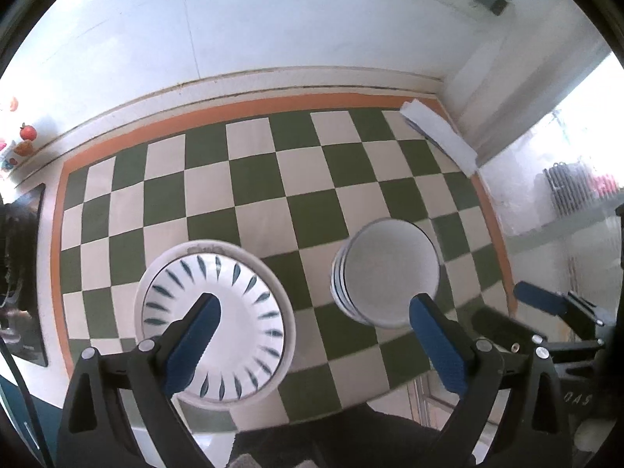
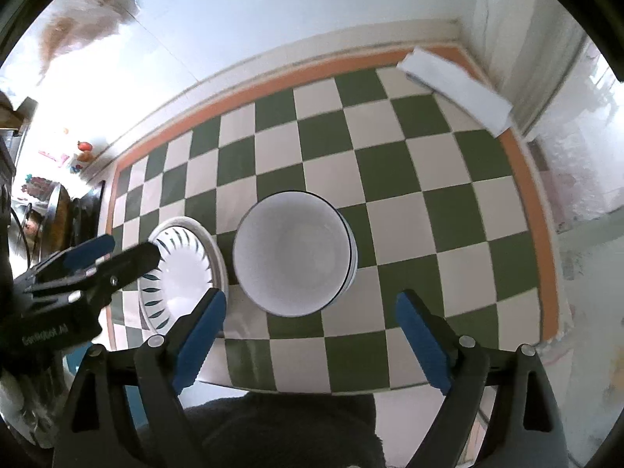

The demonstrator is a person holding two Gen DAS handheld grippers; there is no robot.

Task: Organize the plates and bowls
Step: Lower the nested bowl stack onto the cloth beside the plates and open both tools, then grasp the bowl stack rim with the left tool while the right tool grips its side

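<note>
Left claw (image 1: 314, 312) spread wide and empty, hiding part of glossy leaf-patterned plates (image 1: 234, 304), right claw (image 2: 312, 308) likewise apart, round white bowl stack (image 2: 292, 251), checkered surface (image 2: 390, 167)

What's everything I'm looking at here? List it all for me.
Plates: one stack, white, top one with dark leaf marks, left on the cloth.
Bowls: one stack, white with dark rims, right of the plates, apart from them.
Cloth: one, green and white checks with orange border, covers the table.
Box: one, white, long, far right corner of the cloth.
Left tongs: black with blue pads, open, empty, above the plates.
Right tongs: black with blue pads, open, empty, above the bowls.
</note>
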